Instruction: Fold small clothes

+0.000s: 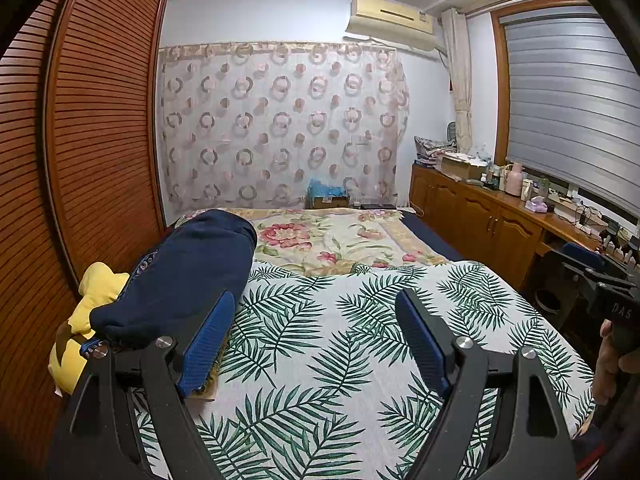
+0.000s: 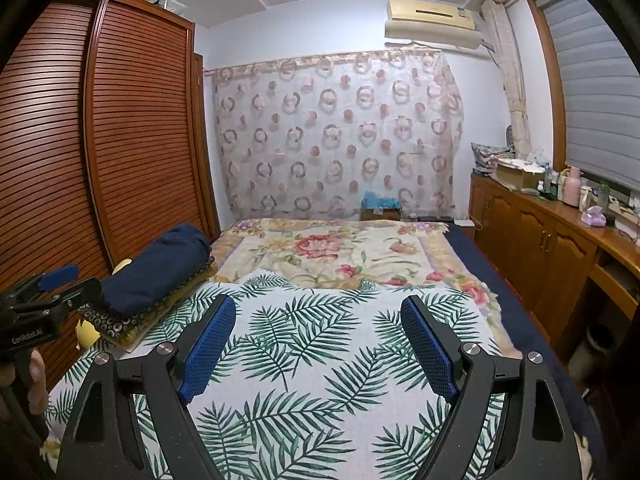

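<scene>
Left gripper and right gripper, jaws spread and empty, above the palm-leaf cloth; beyond at left, a pile of clothes topped by a navy garment over a yellow piece; farther, the floral blanket.

Your left claw stands wide open, its blue pads well apart with nothing between them, pointing slightly downward. Your right claw is just as wide, pads bare, tilted a little down too. From the left wrist view, your right hand grips its handle at 3 o'clock; from the right, your left hand shows at 9 o'clock.
</scene>
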The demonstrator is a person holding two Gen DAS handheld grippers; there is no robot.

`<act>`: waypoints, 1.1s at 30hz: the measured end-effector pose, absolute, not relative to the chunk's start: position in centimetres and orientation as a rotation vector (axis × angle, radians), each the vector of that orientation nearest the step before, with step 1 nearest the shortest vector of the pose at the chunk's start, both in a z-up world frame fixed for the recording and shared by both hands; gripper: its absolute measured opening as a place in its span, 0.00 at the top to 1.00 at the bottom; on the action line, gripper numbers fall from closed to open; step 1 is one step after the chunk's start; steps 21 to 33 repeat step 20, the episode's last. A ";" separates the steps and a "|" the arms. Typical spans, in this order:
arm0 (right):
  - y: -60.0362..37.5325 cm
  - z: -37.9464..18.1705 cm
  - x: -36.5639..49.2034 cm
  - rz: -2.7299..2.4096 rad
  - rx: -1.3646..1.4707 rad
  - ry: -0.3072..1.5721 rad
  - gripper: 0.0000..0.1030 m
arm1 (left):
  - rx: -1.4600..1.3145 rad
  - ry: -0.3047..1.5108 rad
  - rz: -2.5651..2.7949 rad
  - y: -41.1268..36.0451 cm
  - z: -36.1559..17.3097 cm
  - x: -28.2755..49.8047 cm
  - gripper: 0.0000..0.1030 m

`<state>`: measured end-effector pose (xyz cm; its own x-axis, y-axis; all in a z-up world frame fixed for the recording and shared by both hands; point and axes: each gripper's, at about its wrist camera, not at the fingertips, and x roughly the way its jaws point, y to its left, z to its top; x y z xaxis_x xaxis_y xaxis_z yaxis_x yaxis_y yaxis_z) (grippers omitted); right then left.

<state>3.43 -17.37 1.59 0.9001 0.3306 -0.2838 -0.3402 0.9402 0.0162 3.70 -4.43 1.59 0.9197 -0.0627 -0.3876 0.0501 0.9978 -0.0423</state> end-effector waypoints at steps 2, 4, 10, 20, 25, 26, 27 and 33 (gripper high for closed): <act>-17.5 1.6 3.4 0.347 -0.033 0.288 0.17 | -0.032 0.399 -0.057 -4.5 1.6 3.7 0.19; -17.6 1.6 3.4 0.346 -0.034 0.289 0.17 | -0.031 0.399 -0.056 -4.4 1.6 3.6 0.19; -17.6 1.6 3.4 0.348 -0.034 0.289 0.17 | -0.032 0.399 -0.057 -4.4 1.6 3.7 0.19; -17.7 1.6 3.4 0.349 -0.034 0.290 0.17 | -0.032 0.398 -0.056 -4.4 1.5 3.6 0.19; -17.7 1.6 3.4 0.349 -0.034 0.290 0.17 | -0.032 0.398 -0.056 -4.4 1.5 3.6 0.19; -17.7 1.6 3.4 0.349 -0.034 0.290 0.17 | -0.032 0.398 -0.056 -4.4 1.5 3.6 0.19; -17.7 1.6 3.4 0.349 -0.034 0.290 0.17 | -0.032 0.398 -0.056 -4.4 1.5 3.6 0.19; -17.7 1.6 3.4 0.349 -0.034 0.290 0.17 | -0.032 0.398 -0.056 -4.4 1.5 3.6 0.19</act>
